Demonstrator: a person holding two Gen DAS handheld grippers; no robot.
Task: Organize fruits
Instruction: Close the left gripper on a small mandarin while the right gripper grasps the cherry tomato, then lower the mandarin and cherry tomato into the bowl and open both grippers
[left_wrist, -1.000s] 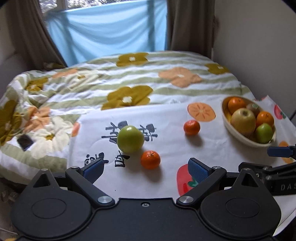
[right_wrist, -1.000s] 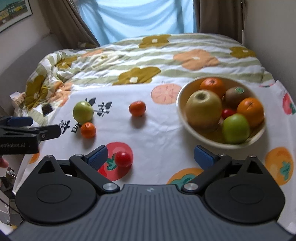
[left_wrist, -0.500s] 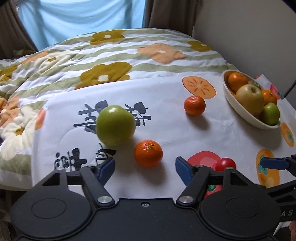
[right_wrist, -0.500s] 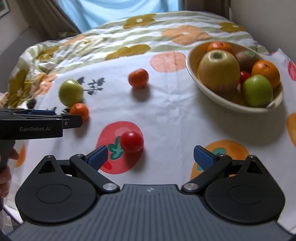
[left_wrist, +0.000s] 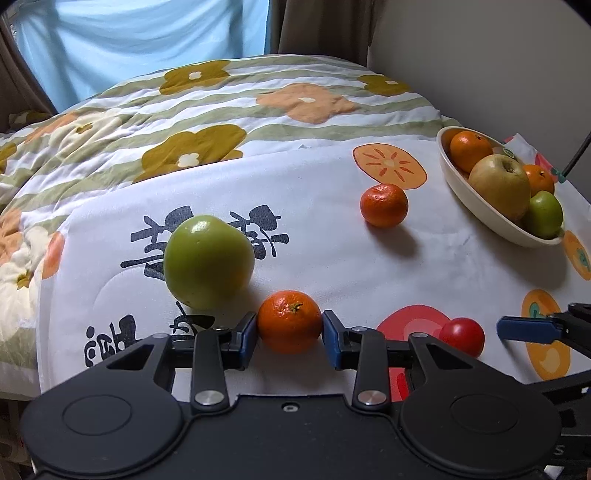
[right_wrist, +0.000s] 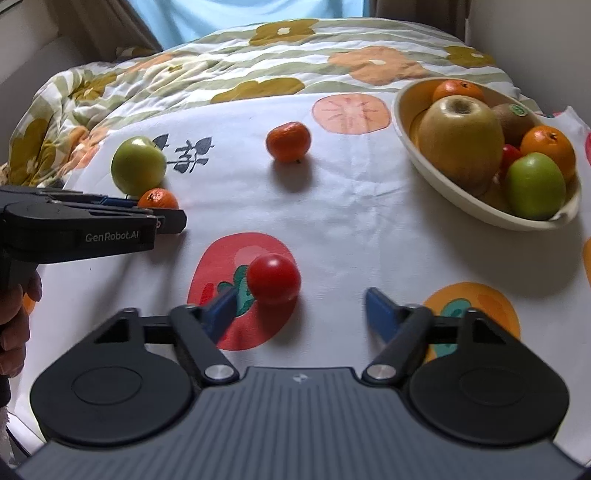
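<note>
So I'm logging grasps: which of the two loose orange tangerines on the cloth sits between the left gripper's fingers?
The near tangerine, beside the loose green apple, sits between the left gripper pads; the far tangerine lies alone.

Each hand-held gripper is matte black with blue finger pads, silver pivot screws; white "GenRobot.AI" lettering.

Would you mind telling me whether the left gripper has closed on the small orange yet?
Shut on it, apparently: the left gripper has both blue fingers against the small orange's sides. It is not yet lifted off the cloth.
</note>
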